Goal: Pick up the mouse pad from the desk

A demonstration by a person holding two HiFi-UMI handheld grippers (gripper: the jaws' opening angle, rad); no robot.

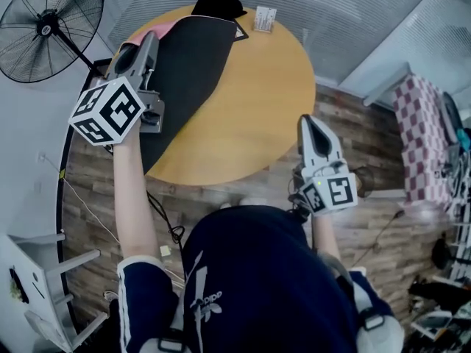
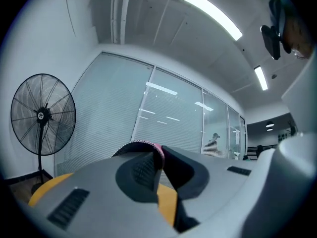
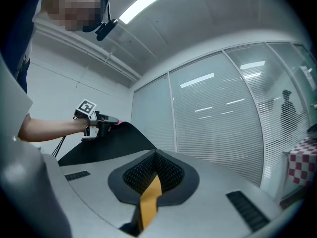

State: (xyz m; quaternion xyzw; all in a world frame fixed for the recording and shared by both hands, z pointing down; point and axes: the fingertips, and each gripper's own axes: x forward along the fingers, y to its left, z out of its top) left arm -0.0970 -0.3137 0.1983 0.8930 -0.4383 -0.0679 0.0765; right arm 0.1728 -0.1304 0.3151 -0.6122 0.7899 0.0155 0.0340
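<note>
mouse pad (image 1: 188,65): a large black sheet with a pink underside, judged light, thin and floppy. the edge curls over where it is pinched, so it will drape and swing, not hold flat. surface looks like cloth, probably not slippery. the best hold is judged to be on a free edge or corner, pinched through the thickness, as it is here. a second pinch on the opposite edge would stop the sag. the left gripper (image 1: 151,40) is clamped on the pad's left edge. in the left gripper view the black edge with its pink lip (image 2: 158,151) sits right between the jaws at the tips, and the pads are closed onto it. from that grip the pad runs away to the right of and below the gripper. in the right gripper view the clamped end of the sheet (image 3: 109,145) is raised and the sheet slopes down toward the desk (image 1: 272,87), so most of it is judged to lie on the round yellow top. the right gripper (image 1: 310,121) has its jaws together on nothing and hangs at the desk's near edge. the pad is well apart from it, ahead and to its left. beyond the left gripper stands a floor fan (image 1: 48,24).
</note>
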